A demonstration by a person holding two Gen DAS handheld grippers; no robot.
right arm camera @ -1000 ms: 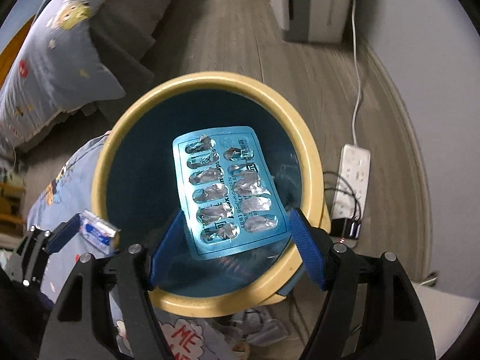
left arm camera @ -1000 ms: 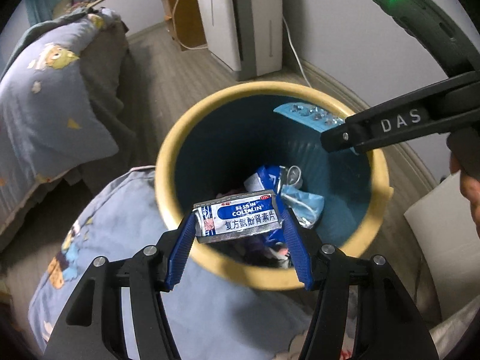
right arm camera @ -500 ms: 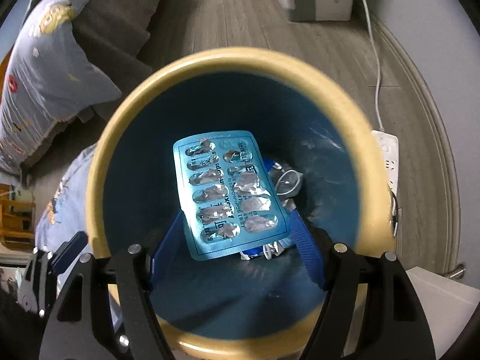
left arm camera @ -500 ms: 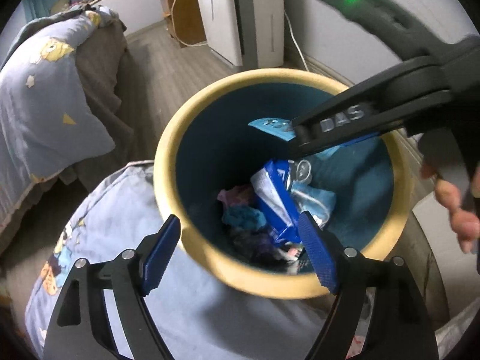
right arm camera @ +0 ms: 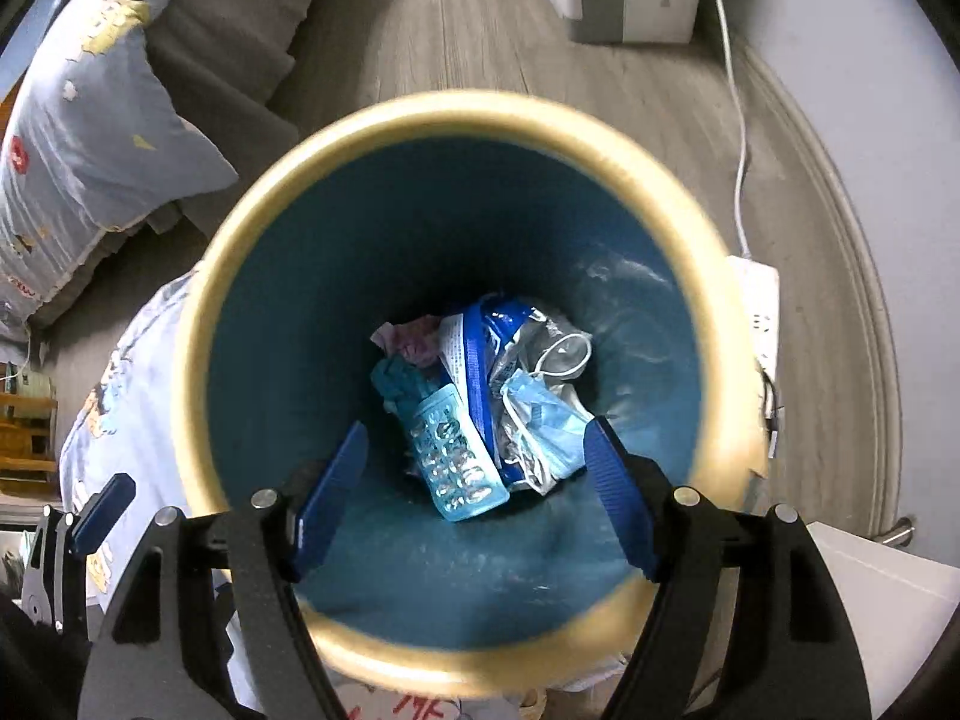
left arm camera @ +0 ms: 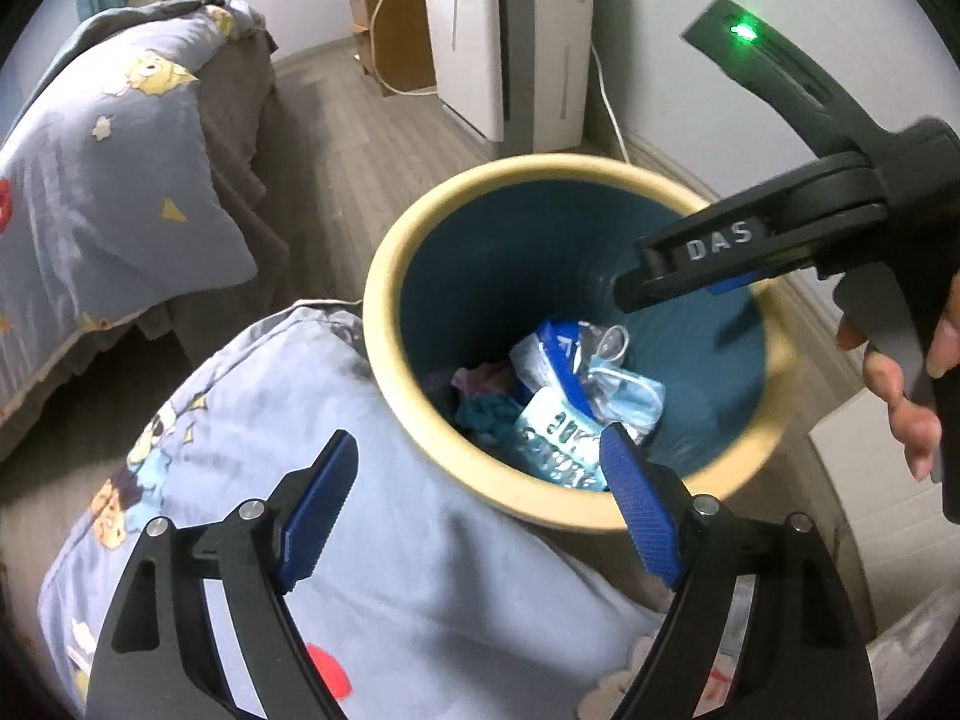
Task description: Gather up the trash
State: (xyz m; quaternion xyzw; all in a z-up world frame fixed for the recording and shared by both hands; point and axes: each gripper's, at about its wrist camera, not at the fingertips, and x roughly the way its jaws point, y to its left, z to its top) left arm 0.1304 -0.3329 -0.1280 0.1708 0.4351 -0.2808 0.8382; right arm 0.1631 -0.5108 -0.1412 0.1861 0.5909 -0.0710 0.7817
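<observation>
Blister pack (right arm camera: 459, 459) lay in bin (right arm camera: 420, 114), long axis toward the rim — right tool (right arm camera: 474, 495) above, left tool (left arm camera: 480, 510) beside, both agape, empty.

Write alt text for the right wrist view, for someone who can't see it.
Looking straight down into a yellow-rimmed blue trash bin, the open right gripper hangs empty above a blue blister pack lying on a face mask and wrappers. Bedding lies left of the bin.

blister pack (right arm camera: 459, 462) in bin (right arm camera: 198, 330), left of face mask (right arm camera: 543, 414) | pillow (left arm camera: 384, 570) beside bin
</observation>
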